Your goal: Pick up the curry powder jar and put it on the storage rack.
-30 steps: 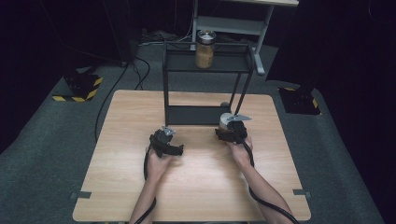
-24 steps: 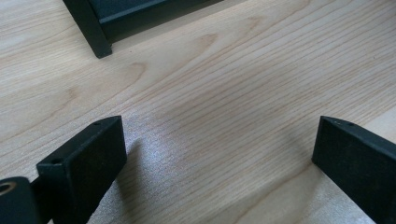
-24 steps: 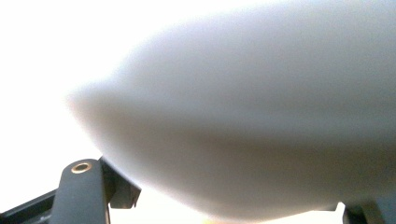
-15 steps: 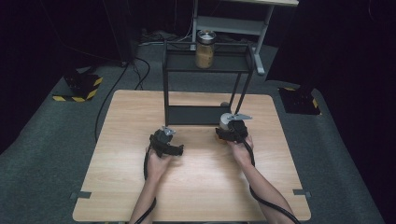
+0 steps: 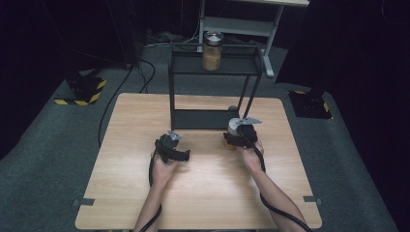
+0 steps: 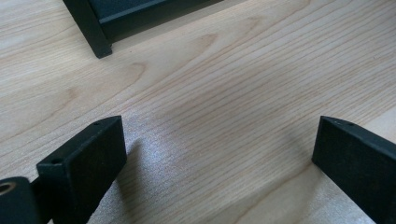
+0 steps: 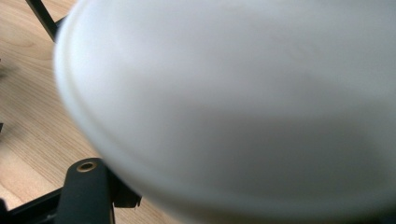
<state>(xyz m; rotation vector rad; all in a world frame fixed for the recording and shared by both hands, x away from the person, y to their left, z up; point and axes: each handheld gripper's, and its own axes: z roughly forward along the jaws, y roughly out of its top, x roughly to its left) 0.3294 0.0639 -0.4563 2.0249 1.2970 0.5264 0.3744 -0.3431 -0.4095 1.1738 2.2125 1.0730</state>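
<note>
Between my right gripper's [image 5: 236, 129] jaws, near the table's [image 5: 208, 193] far right, just in front of the black shelf rack [image 5: 212, 92], sits a white round-lidded thing [image 7: 243, 102]. From the high view I see only its pale round top beside the rack's bottom shelf, so its long axis appears to stand upright, top facing up, though its body is hidden by my gripper. My right gripper view puts the white lid so close that it blurs, with its curved rim running down the left; the jaws seem to sit around it, but I cannot tell whether they pinch it or merely flank it. My left gripper [image 5: 170, 145] rests on bare wood well to the left, its jaws spread wide with nothing between them. My left gripper view shows the wood grain and the rack's near left foot, while the high view alone shows a jar [image 5: 212, 50] with a brown filling on the rack's top shelf.
</note>
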